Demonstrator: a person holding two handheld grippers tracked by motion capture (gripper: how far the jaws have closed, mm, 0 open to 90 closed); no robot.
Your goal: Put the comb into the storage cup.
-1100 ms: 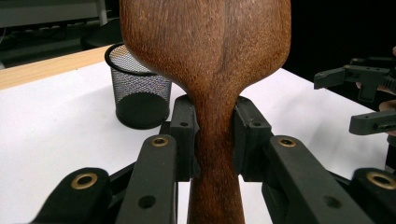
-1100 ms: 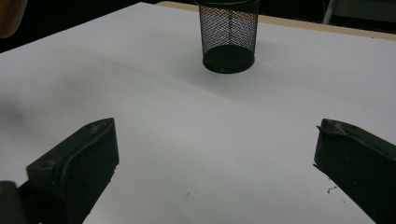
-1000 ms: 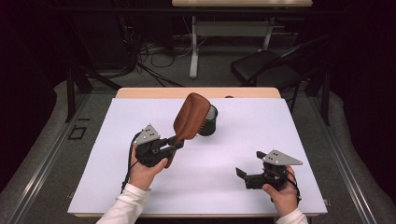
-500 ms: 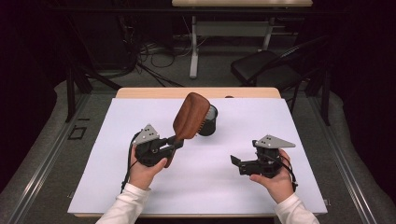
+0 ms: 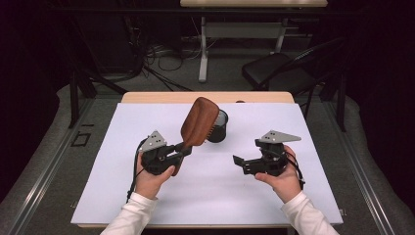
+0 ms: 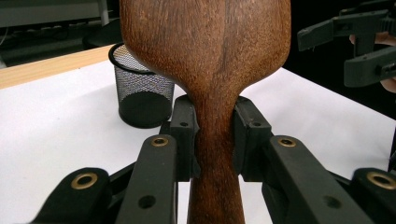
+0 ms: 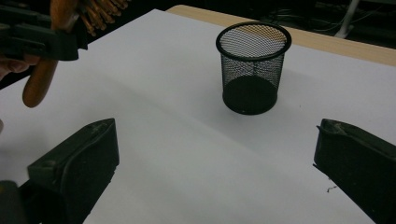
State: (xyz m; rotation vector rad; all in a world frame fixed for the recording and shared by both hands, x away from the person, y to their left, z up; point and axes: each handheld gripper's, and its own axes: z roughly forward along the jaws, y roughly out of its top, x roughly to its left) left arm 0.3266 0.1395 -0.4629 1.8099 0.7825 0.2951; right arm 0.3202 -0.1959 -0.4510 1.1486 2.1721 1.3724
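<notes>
Fixed high above the near edge of the table [image 5: 147, 196], looking forward and down, floor and chair legs toward twelve o'clock. Riding on the left gripper [image 6: 212, 135], close up along its jaws, facing the mesh cup [image 6: 140, 88] at ten o'clock (wooden brush [image 6: 210, 70] nearly against the lens). Mounted on the right gripper [image 7: 215, 163], low over the white sheet, same cup [image 7: 252, 65] at twelve o'clock. Shared by all three: cup [image 5: 218, 126] and brush [image 5: 198, 122].

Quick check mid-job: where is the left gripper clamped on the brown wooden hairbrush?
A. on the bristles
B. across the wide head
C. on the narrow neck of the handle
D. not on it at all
C: in the left gripper view the left gripper pinches the brown wooden hairbrush at the handle's narrow neck, just below the wide head.
</notes>
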